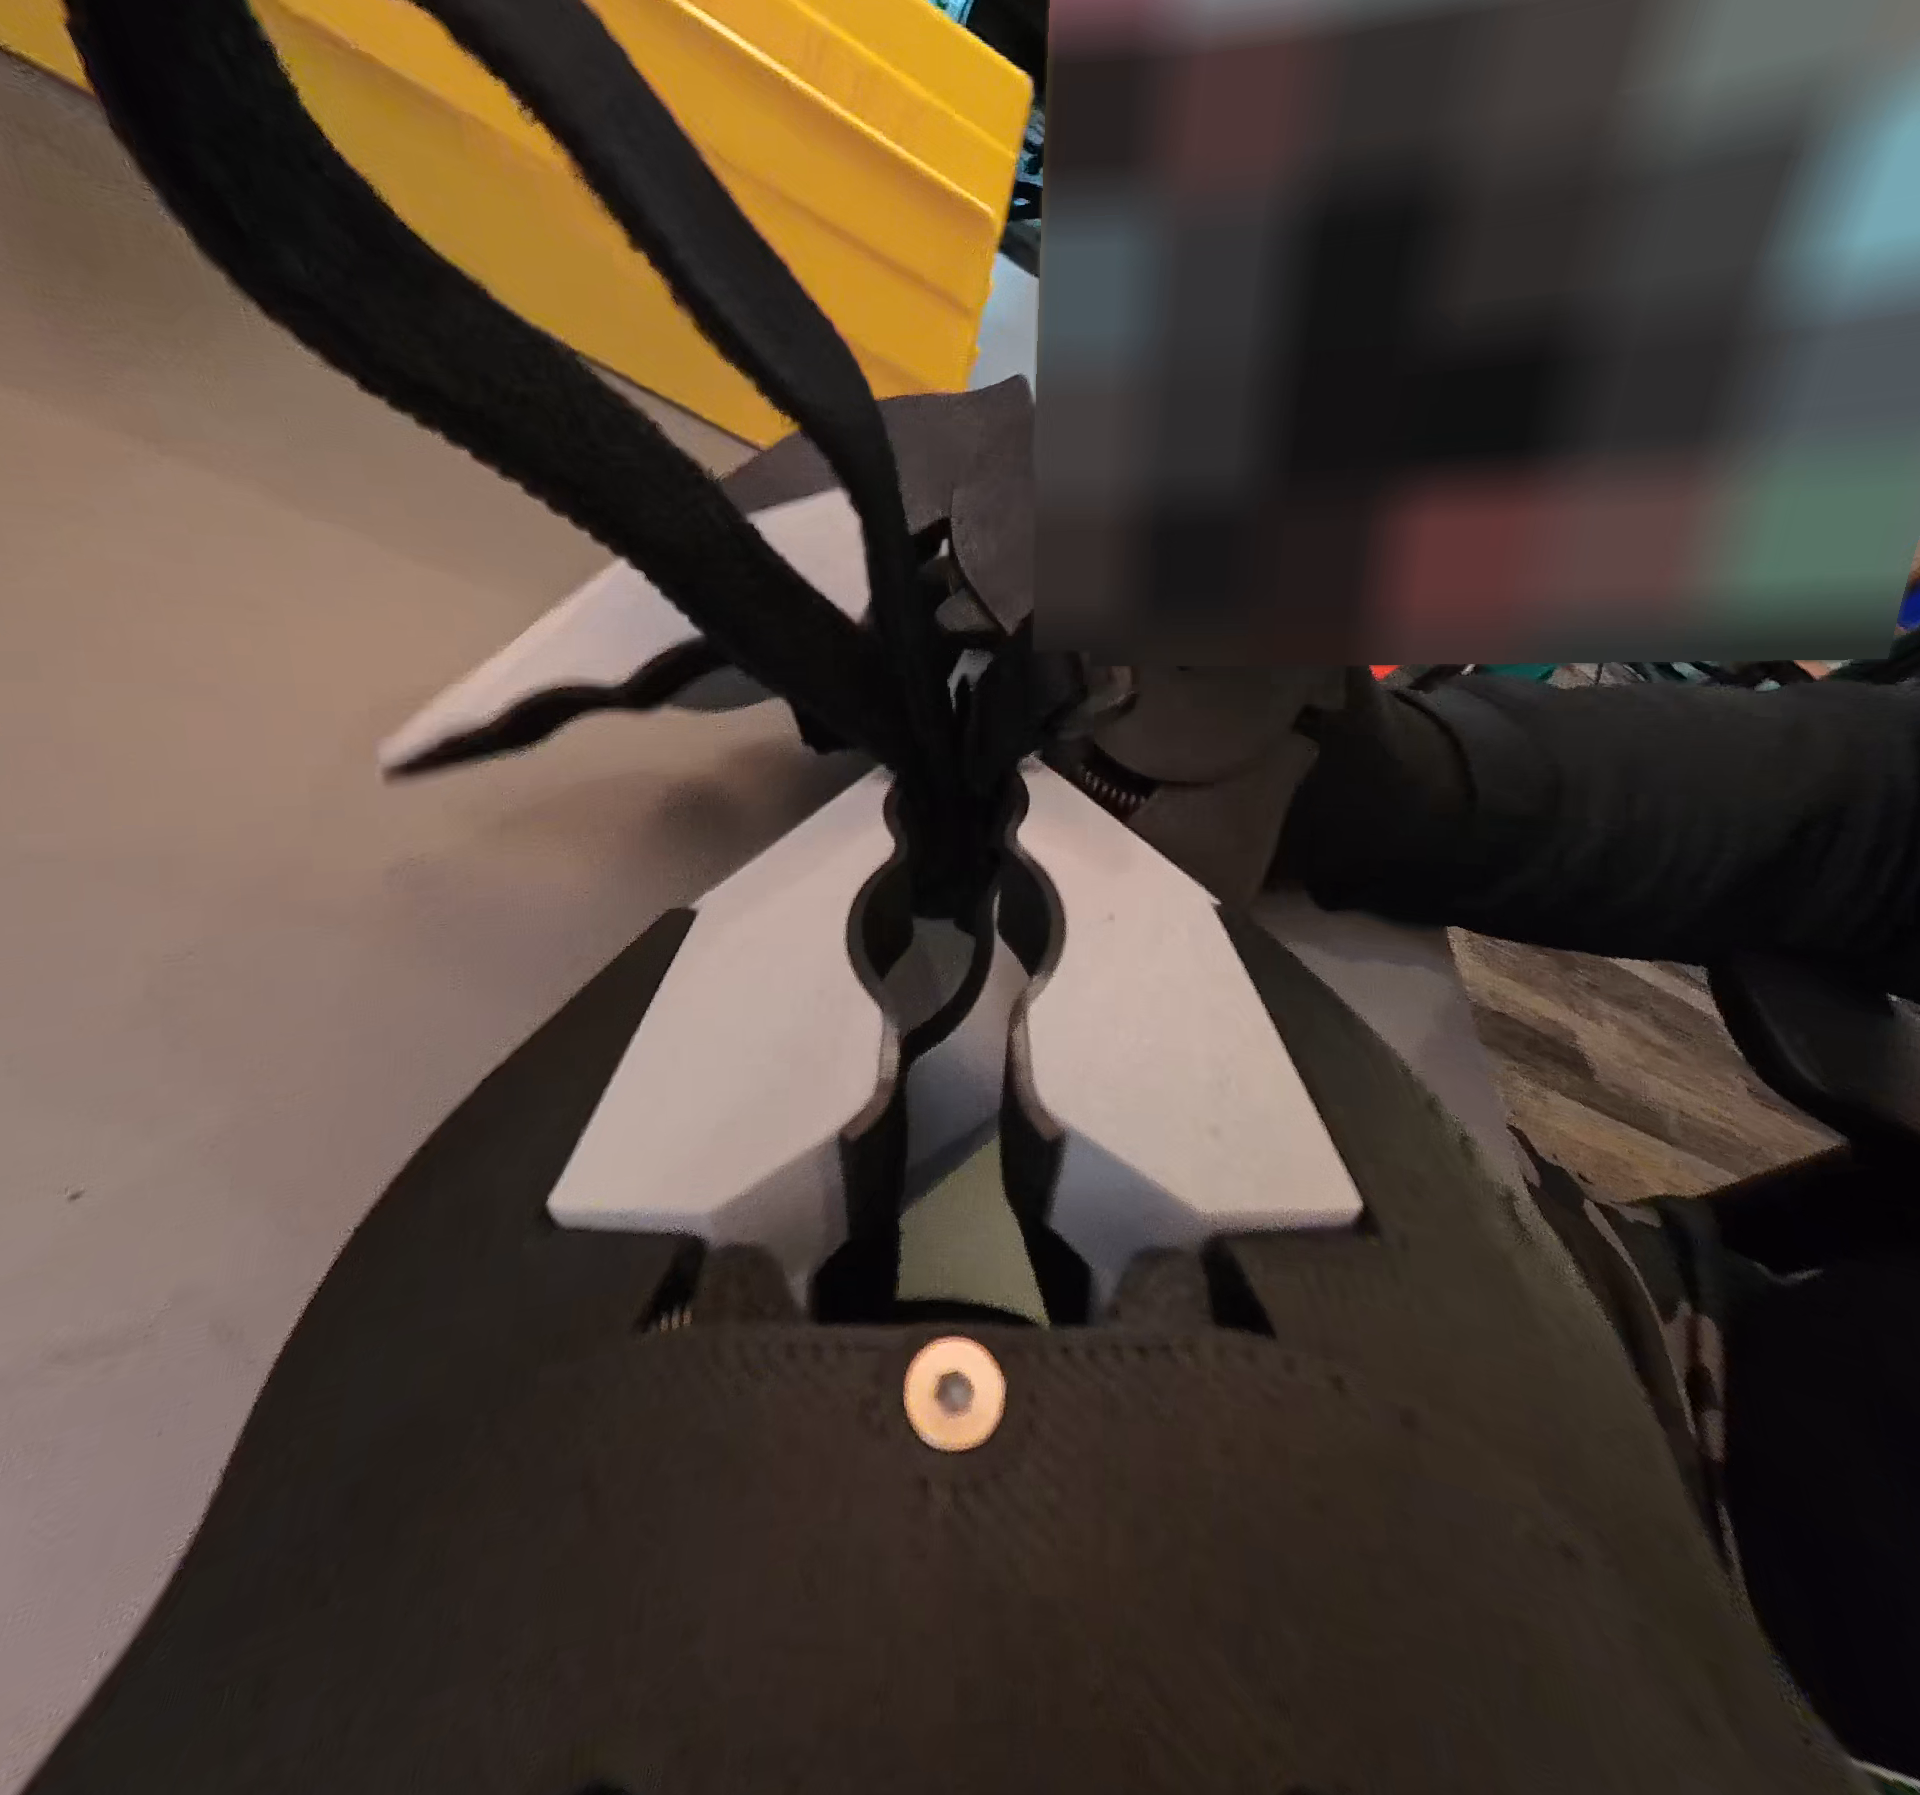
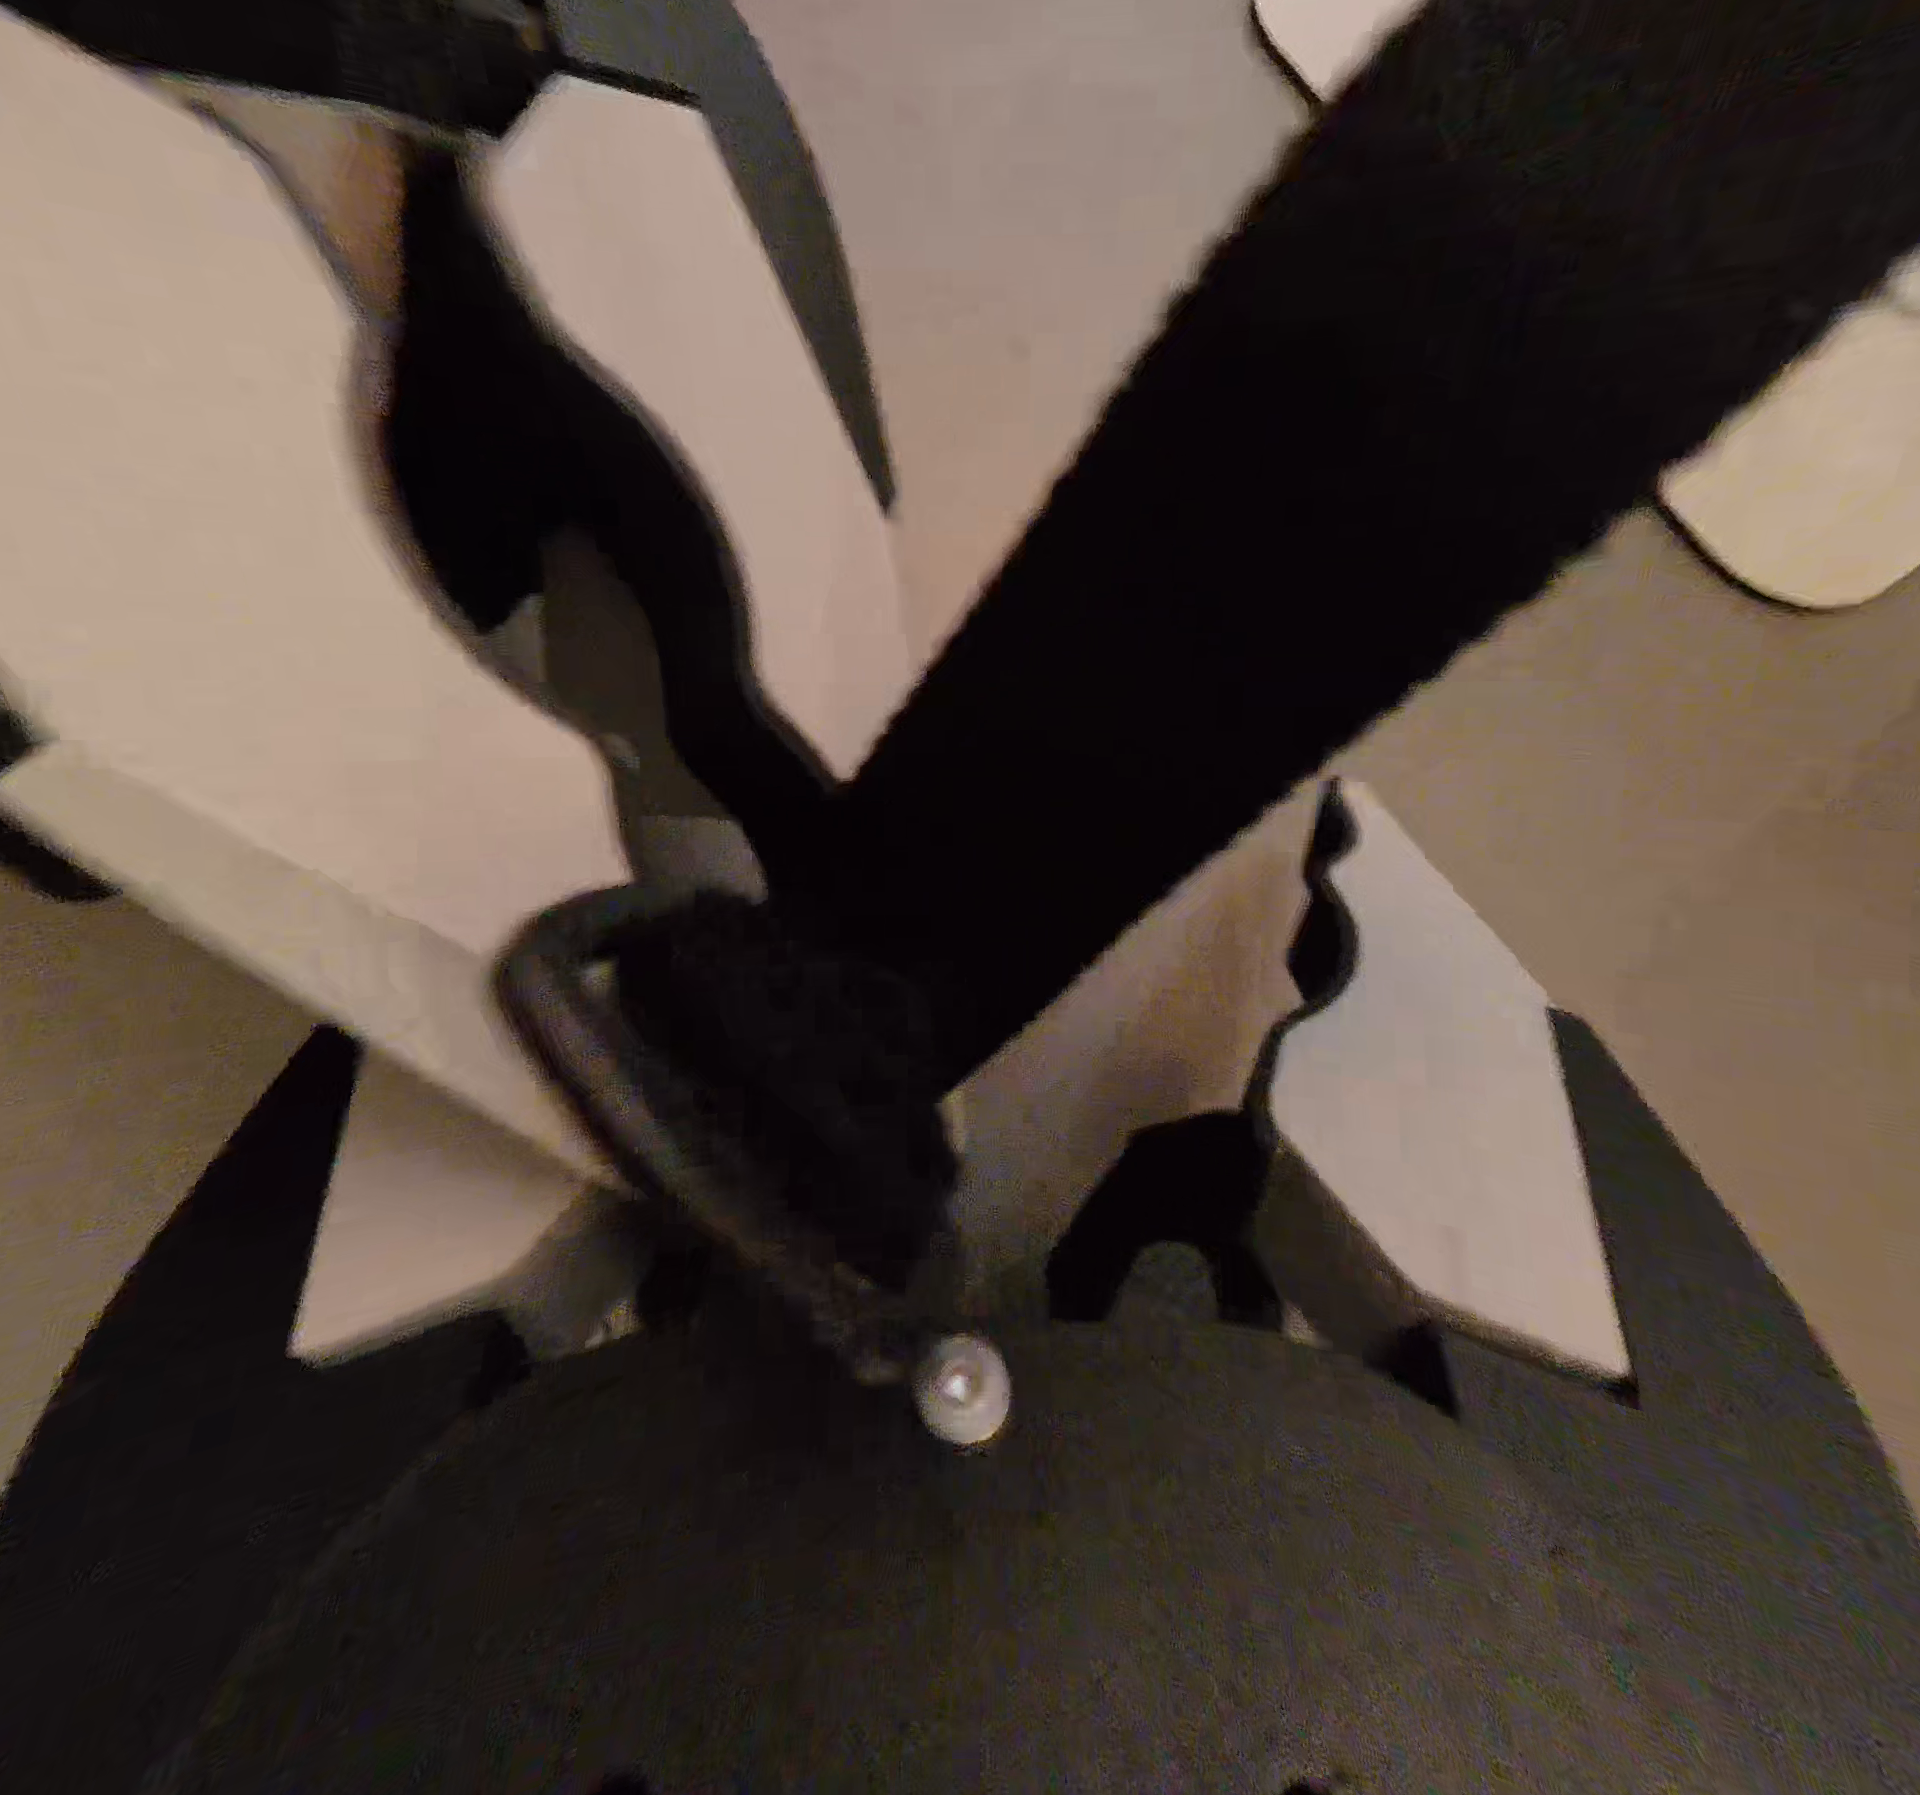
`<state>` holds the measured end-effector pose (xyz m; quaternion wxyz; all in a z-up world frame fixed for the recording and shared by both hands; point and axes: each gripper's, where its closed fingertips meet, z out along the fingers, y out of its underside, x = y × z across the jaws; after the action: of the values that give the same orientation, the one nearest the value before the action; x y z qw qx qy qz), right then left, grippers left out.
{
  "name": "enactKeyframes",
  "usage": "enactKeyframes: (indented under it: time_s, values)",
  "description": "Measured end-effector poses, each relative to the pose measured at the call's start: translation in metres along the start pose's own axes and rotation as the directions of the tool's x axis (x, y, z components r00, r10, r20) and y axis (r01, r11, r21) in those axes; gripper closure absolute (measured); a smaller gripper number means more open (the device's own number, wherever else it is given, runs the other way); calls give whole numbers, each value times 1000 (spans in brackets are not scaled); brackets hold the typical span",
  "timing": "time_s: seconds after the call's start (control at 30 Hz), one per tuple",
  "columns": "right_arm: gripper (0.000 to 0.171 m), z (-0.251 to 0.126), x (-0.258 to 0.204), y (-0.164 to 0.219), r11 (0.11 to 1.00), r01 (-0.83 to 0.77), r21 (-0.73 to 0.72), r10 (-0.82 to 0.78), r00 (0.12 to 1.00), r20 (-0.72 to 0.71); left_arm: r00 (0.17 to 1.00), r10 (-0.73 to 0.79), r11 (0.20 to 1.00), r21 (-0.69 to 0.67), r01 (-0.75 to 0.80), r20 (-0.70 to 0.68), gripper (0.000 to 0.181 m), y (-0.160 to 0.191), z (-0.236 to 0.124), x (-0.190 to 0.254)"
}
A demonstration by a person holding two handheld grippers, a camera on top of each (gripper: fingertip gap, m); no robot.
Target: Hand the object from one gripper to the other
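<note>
**Limp black strap mid-handover**

Light, soft, floppy under its own weight; best pinched at the bunched end near the metal ring (image 2: pixel 582 1049), not along the loose loop. Flat woven black strap (image 1: pixel 416 311), looping upward before a yellow bin (image 1: pixel 644 135). Pinched tight at the tips of the left gripper (image 1: pixel 951 810). Spread wide around strap and ring: right gripper (image 2: pixel 935 966), not yet clamping.

- The black strap (image 1: pixel 436 311) loops up and leftward from the left gripper (image 1: pixel 954 810), crossing the space ahead of it.
- A yellow bin (image 1: pixel 727 135) stands behind the loop.
- The right gripper (image 1: pixel 987 540) crowds in tip to tip from ahead.
- Bare grey worktop (image 1: pixel 208 810) lies clear on the left.
</note>
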<state>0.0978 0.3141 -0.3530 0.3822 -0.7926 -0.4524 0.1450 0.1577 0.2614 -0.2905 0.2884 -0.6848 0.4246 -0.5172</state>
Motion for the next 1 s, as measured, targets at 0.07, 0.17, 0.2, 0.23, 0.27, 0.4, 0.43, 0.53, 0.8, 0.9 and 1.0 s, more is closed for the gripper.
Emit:
enactKeyframes:
  time_s: [0.07,0.17,0.2,0.23,0.27,0.4,0.43,0.53,0.8,0.9,1.0]
  values:
    - [11,5,7,14,991,-99,-87,102,994,32,999,15,1000,-11,-15,37,174,1,0,-6]
    - [12,2,7,19,992,-83,-97,89,994,67,999,20,1000,3,-20,39,173,-1,-5,-9]
    - [12,2,6,19,992,-82,-97,89,994,67,999,15,1000,12,-15,41,173,-2,-7,-10]
    - [12,2,6,19,992,-84,-97,90,994,67,999,13,1000,16,-14,43,173,-3,-10,-11]
    - [12,2,6,19,992,-84,-97,91,994,67,999,12,1000,21,-13,42,173,-3,-11,-12]
    - [12,2,6,19,992,-84,-97,91,994,67,999,12,1000,27,-13,48,173,-4,-14,-14]
    - [12,2,6,19,992,-84,-97,91,994,67,998,16,999,27,-17,55,173,-4,-15,-15]
    - [11,2,6,19,992,-84,-97,91,994,67,997,24,999,33,-27,77,173,-6,-19,-20]
    - [11,2,6,18,992,-84,-96,91,994,67,997,15,999,50,-19,75,173,-8,-22,-22]
    - [11,2,7,17,992,-85,-96,92,994,64,997,16,998,52,-19,72,173,-8,-22,-22]
    - [11,3,7,16,992,-86,-96,92,994,64,997,21,999,42,-24,72,173,-7,-21,-22]
